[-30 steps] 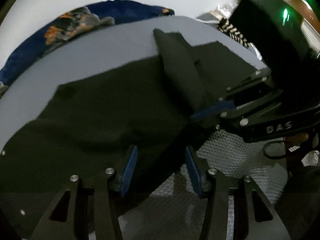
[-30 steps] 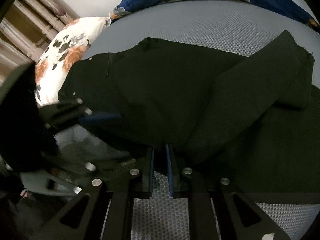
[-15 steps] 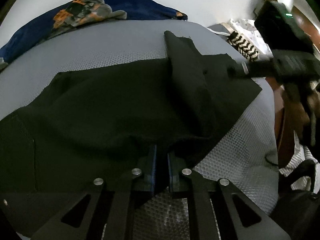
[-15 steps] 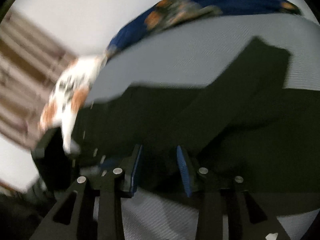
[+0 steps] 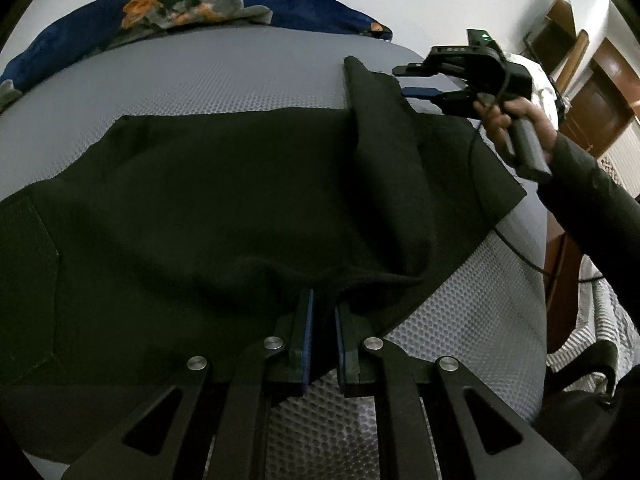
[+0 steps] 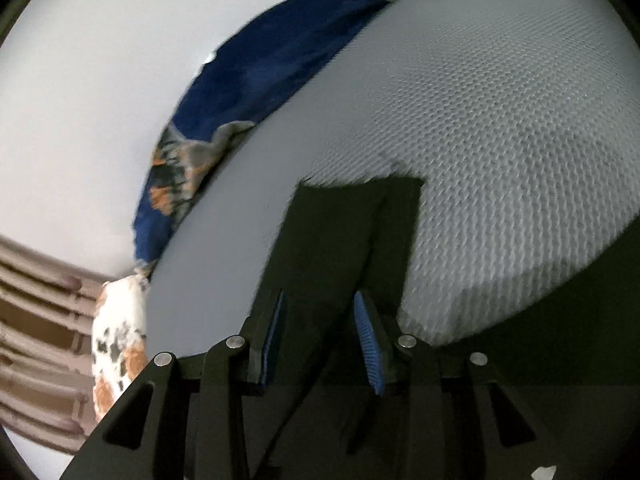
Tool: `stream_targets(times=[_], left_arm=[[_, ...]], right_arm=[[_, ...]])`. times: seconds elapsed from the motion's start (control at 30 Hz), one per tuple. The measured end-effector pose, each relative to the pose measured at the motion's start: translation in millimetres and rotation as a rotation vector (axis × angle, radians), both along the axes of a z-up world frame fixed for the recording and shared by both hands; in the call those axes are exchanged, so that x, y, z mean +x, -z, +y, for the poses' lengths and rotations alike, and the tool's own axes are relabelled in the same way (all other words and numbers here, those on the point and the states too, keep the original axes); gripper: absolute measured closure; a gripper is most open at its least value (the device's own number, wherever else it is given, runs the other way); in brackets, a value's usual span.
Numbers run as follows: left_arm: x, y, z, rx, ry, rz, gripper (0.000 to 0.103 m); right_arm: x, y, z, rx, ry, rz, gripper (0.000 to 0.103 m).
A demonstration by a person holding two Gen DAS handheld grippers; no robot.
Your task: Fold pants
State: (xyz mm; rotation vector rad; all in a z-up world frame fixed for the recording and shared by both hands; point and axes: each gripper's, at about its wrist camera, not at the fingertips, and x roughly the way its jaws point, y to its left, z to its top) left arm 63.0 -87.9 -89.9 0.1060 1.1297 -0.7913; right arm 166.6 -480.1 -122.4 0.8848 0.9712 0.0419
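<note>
Dark green-black pants (image 5: 224, 200) lie spread on a grey mesh mattress (image 5: 200, 80). One leg is folded over and runs toward the far edge, ending in a hem (image 5: 360, 76). My left gripper (image 5: 322, 312) is shut on a bunched fold at the pants' near edge. My right gripper (image 5: 416, 80) shows in the left wrist view, held in a hand, open just beside that far hem. In the right wrist view my right gripper (image 6: 320, 312) is open above the leg end (image 6: 352, 232), its pads apart on either side of the cloth.
A blue floral blanket (image 5: 192, 4) lies along the mattress's far edge against a white wall. A white and orange patterned pillow (image 6: 116, 344) sits at the left in the right wrist view. A cable (image 5: 516, 248) hangs off the mattress's right edge, with wooden doors (image 5: 600, 92) beyond.
My left gripper closed on the pants' near edge. My right gripper let go of the near fold, opened, and moved across to the far hem of the folded leg.
</note>
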Motion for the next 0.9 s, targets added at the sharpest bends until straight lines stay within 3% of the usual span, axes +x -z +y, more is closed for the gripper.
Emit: stream_targets(times=[0.3,0.43,0.53,0.73,0.9], left_arm=[[3.8,3.5,2.2,-0.005,-0.017,0.033,0.093],[3.9,4.2,2.2,-0.003,-0.023,0.04,0.093],[2.7,4.8,1.9,-0.001,-0.027,0.042,0.093],[1.6,2.8,-0.2,0.007,-0.025,0.029,0.093],[1.5,3.2,-0.7,0.005,-0.019,0.022,0.093]], right_arm=[[37.4,18.6,-16.2,0.026,0.038,0.004,0.079],[53.5,23.4,-20.3,0.036,0.05,0.007,0.093],[57.7,21.5,-20.1,0.041,0.045,0.002,0.097],[20.3,-27.7,-25.5,-0.105,0.059,-0.071,0.099],[-58.0,-67.0,-47.9,-0.276,0.105,-0.089,0.099]])
